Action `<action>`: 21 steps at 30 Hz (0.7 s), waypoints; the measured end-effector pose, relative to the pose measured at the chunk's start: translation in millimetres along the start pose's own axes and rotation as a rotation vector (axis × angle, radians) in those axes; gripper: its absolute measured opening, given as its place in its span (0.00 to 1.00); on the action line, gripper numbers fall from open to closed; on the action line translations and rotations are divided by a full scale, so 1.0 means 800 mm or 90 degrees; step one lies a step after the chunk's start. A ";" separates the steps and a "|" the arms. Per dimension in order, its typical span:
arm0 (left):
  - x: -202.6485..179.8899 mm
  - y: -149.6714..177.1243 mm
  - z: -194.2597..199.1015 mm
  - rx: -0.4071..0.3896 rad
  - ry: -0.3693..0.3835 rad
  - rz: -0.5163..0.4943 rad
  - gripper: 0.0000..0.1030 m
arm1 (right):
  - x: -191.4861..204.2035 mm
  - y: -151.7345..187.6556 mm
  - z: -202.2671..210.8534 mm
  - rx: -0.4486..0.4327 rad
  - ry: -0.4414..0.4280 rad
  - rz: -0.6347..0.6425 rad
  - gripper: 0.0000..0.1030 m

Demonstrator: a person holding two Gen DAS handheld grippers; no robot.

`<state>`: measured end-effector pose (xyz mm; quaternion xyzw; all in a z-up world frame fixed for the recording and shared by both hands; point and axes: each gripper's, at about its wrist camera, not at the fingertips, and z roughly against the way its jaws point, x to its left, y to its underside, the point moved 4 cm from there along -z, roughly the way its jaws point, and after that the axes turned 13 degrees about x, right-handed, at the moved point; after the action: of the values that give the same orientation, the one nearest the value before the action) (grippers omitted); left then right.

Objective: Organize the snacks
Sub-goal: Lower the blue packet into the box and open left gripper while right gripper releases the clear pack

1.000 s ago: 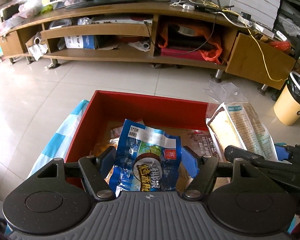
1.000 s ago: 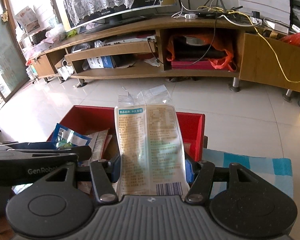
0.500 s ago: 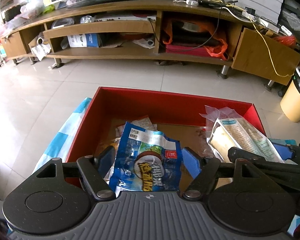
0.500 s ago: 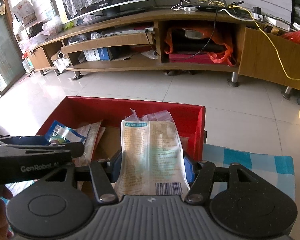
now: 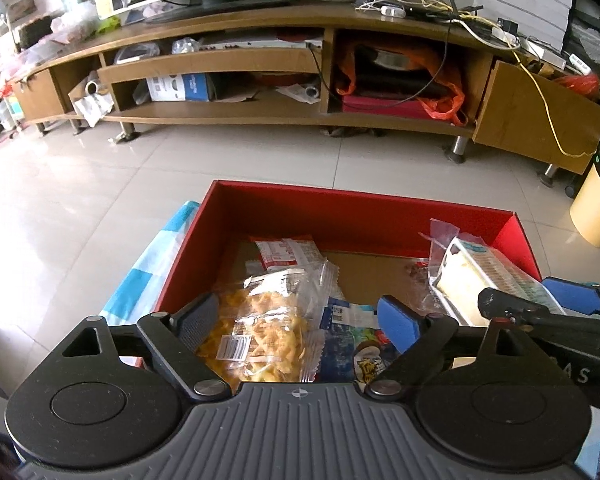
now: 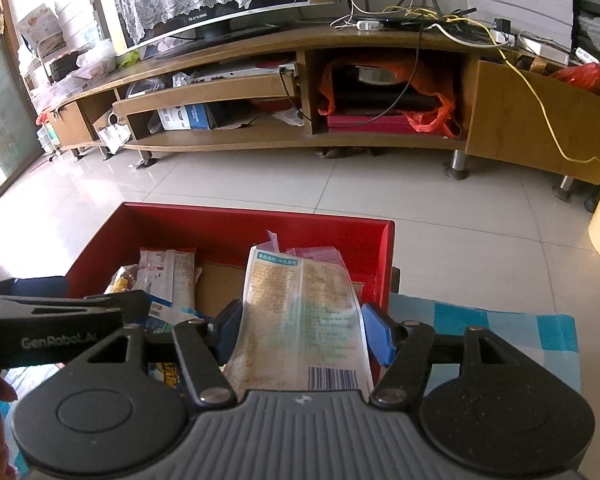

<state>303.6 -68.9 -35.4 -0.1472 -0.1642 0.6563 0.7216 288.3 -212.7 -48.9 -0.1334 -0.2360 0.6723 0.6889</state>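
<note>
A red box point(image 5: 364, 208) point(image 6: 236, 224) sits on a blue checked cloth and holds several snack packets. My left gripper point(image 5: 298, 320) is open above the box's near left part. Below it lie a clear bag of yellow crackers point(image 5: 260, 332) and the blue coconut snack packet point(image 5: 348, 344), which is out of the fingers. My right gripper point(image 6: 300, 328) is shut on a white cake packet point(image 6: 300, 320) with a barcode and holds it over the box's right side. That packet also shows in the left wrist view point(image 5: 484, 276).
A red-and-white packet point(image 5: 288, 252) lies at the back of the box. A long wooden TV stand point(image 5: 300, 60) crosses the far side of the tiled floor. A yellow bin point(image 5: 596, 200) stands at the right. The blue checked cloth point(image 6: 480, 332) extends right of the box.
My left gripper has opened and let the blue packet drop into the box. My right gripper has lowered the white cake packet toward the box.
</note>
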 end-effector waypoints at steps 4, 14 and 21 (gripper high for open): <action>0.000 0.004 0.010 -0.010 0.003 -0.002 0.91 | 0.002 0.002 0.007 -0.002 0.005 0.008 0.63; 0.005 0.022 0.028 -0.010 0.014 -0.001 0.93 | 0.005 0.009 0.032 -0.014 0.004 0.008 0.63; 0.013 0.055 0.032 0.021 0.031 -0.001 0.94 | 0.003 0.026 0.052 -0.014 0.001 0.005 0.63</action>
<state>253.9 -54.3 -30.3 -0.1509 -0.1357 0.6545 0.7283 249.3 -214.2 -23.6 -0.1422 -0.2422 0.6725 0.6848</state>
